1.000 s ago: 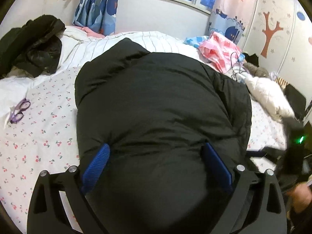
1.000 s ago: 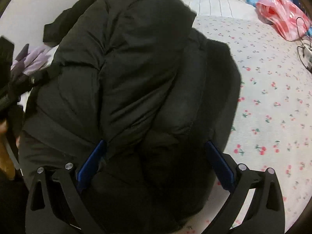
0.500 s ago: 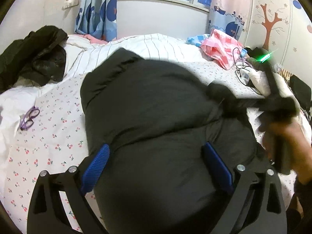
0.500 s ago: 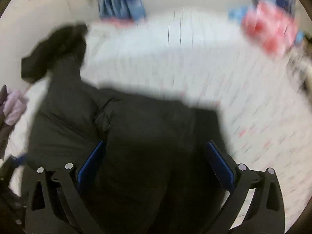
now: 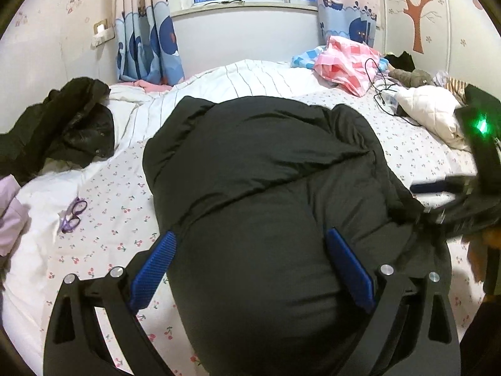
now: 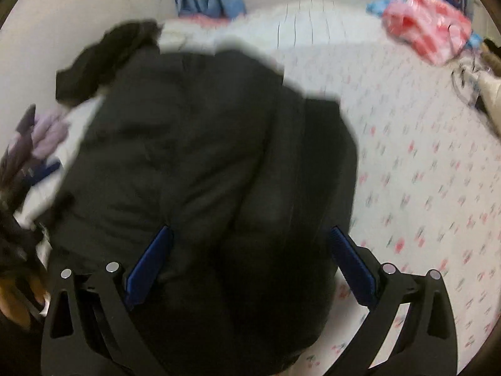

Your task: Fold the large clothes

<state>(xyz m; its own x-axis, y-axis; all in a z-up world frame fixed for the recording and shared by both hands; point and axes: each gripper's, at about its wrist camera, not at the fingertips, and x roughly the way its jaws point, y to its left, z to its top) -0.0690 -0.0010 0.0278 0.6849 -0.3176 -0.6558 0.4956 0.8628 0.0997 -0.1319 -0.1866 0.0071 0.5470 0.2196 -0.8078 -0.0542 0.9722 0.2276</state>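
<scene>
While the black puffer jacket [image 5: 275, 194] lies bunched in the middle of the bed [image 5: 106, 219], with one flap laid diagonally across its body, the fold looks only partly done: the bundle is thick and uneven, and I judge it wants at least one more fold and some flattening. The left hand-held gripper [image 5: 250, 263] hangs over its near end, jaws spread wide and holding nothing. The right hand-held gripper [image 6: 250, 260], in a blurred view, is likewise spread and empty above the jacket.
</scene>
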